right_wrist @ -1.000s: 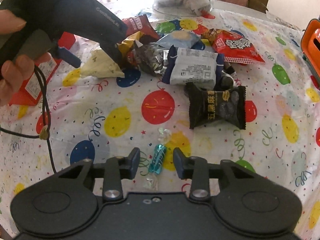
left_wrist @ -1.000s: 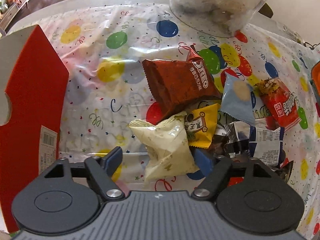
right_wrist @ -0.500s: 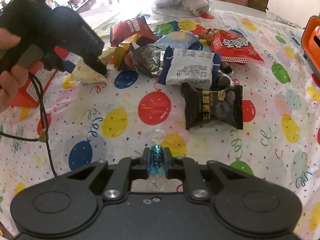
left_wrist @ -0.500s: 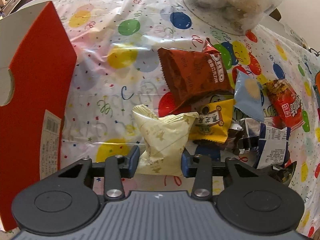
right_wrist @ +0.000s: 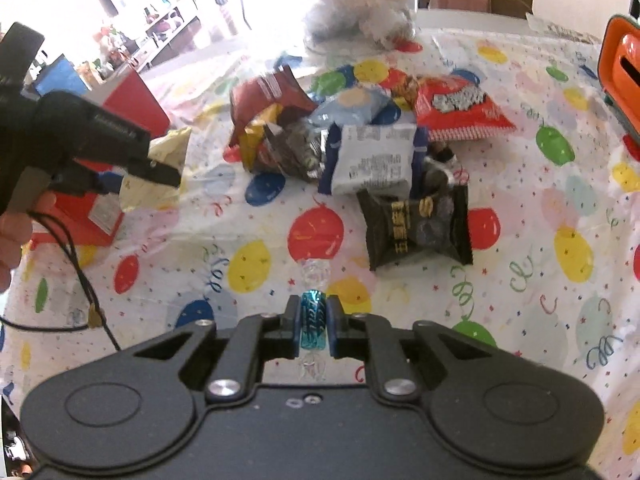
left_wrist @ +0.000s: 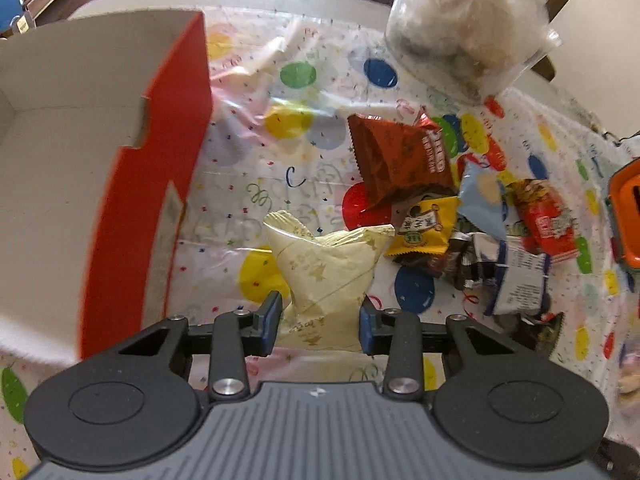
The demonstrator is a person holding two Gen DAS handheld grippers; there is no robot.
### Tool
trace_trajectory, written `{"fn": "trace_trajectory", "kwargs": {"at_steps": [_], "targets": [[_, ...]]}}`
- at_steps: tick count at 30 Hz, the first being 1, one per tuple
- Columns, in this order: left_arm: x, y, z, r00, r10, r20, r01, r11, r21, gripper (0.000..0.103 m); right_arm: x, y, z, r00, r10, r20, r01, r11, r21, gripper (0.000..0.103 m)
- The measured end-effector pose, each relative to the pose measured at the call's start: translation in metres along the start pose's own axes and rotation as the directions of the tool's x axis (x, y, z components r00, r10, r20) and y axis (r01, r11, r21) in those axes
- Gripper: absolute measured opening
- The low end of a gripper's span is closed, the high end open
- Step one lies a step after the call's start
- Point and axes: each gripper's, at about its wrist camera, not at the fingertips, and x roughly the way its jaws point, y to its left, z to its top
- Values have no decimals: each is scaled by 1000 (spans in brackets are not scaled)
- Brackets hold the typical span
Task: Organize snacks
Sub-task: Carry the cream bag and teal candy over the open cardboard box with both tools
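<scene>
Mostly unreadable labels; left gripper closing, pinching cream packet; right gripper clamped on blue candy.

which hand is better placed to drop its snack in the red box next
Left. The left hand-held gripper holds the pale yellow snack packet right beside the open red box. The right hand-held gripper grips a blue wrapped candy, with the box across the table from it.
</scene>
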Motion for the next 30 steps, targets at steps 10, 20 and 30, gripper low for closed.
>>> {"fn": "trace_trajectory", "kwargs": {"at_steps": [10,20,30], "targets": [[-75,21,-8,996,-37,84,30,996,85,37,-28,28,22,997,38,61,-37,999,-18,11],[-118,82,7,992,-46,113,35,994,99,37,-35,95,60,991,97,94,-93,994,-49,11],[-136,155,29,989,-8,146,-3,997,76,37,-7,187,102,983,148,105,-136,984,-117,11]]}}
